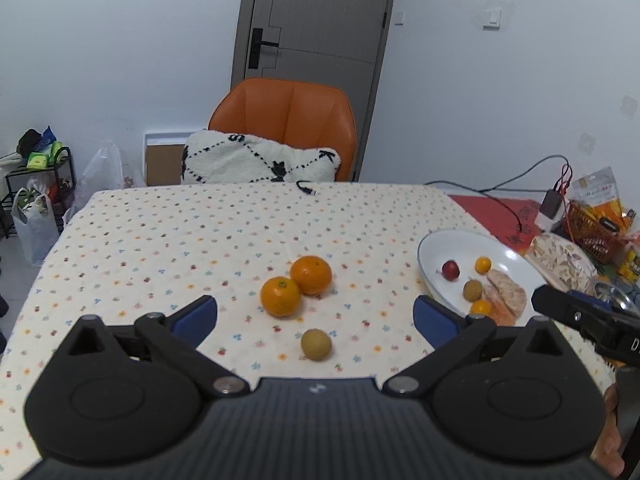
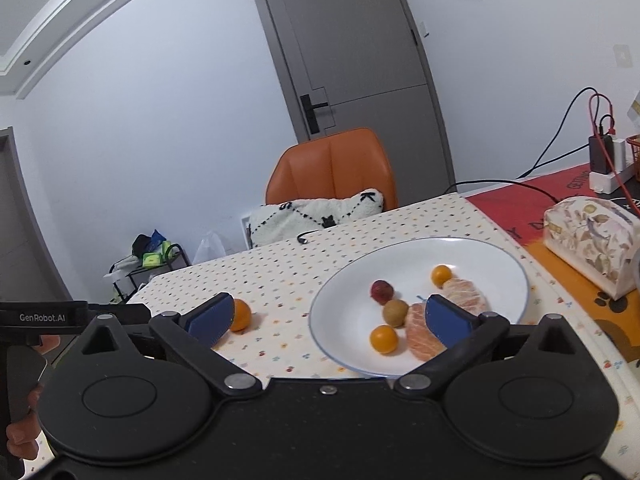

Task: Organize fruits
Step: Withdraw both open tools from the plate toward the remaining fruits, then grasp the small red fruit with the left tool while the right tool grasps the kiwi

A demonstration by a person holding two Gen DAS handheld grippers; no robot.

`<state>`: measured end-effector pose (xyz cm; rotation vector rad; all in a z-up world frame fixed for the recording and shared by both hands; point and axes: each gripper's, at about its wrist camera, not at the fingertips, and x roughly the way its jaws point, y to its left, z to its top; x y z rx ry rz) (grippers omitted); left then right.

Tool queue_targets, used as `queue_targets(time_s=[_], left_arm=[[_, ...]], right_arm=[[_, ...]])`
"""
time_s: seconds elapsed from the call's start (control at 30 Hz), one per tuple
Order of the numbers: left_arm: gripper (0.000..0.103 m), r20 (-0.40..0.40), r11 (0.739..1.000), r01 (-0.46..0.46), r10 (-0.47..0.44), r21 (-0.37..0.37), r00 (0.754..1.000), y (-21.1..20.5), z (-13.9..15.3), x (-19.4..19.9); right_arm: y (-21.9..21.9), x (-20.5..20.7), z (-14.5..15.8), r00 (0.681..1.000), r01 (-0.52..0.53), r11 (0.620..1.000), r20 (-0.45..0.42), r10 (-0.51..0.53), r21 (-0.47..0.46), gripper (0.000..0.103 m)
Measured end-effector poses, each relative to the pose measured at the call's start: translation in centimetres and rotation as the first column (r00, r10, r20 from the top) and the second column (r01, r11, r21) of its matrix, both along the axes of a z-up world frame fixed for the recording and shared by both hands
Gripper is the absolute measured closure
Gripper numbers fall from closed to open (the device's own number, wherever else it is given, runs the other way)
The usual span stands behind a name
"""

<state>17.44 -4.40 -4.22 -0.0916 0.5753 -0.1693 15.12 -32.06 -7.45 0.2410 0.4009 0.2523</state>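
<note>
Two oranges (image 1: pixel 296 288) touch each other on the dotted tablecloth, with a small brown-green fruit (image 1: pixel 316 344) in front of them. My left gripper (image 1: pixel 316 316) is open and empty, hovering above this group. A white plate (image 2: pixel 500 264) holds a red fruit (image 2: pixel 382 291), two small orange fruits (image 2: pixel 384 339), a brown-green fruit (image 2: pixel 395 313) and peeled citrus pieces (image 2: pixel 420 340). My right gripper (image 2: pixel 328 316) is open and empty above the plate's near left rim. The plate also shows in the left wrist view (image 1: pixel 448 244). One orange (image 2: pixel 240 315) shows by the right gripper's left finger.
An orange chair (image 1: pixel 288 120) with a white cushion (image 1: pixel 260 160) stands behind the table. A patterned tissue box (image 2: pixel 592 236), cables, a charger (image 2: pixel 600 160) and an orange basket (image 1: pixel 592 224) lie at the right side. A black cable end (image 1: pixel 306 189) lies at the far table edge.
</note>
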Motion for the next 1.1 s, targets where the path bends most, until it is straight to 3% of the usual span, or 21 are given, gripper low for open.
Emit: queue_targets(time_s=[0.43, 0.8, 1.1], left_arm=[[0.0, -0.07, 0.999, 0.037, -0.037, -0.004, 0.997, 0.5, -3.0, -0.9], [0.0, -0.136, 1.0, -0.016, 0.015, -0.003, 0.991, 1.6, -5.3, -0.2], [0.0, -0.12, 1.0, -0.008, 0.007, -0.007, 0.993, 1.4, -6.2, 0.3]], right_arm=[[2.1, -0.3, -0.2, 0.997, -0.069, 0.998, -0.019, 0.069, -0.011, 0.0], [3.6, -0.1, -1.3, 0.991, -0.118, 0.993, -0.065, 0.117, -0.016, 0.0], [4.2, 0.5, -2.0, 0.989, -0.118, 0.993, -0.088, 0.117, -0.014, 0.0]])
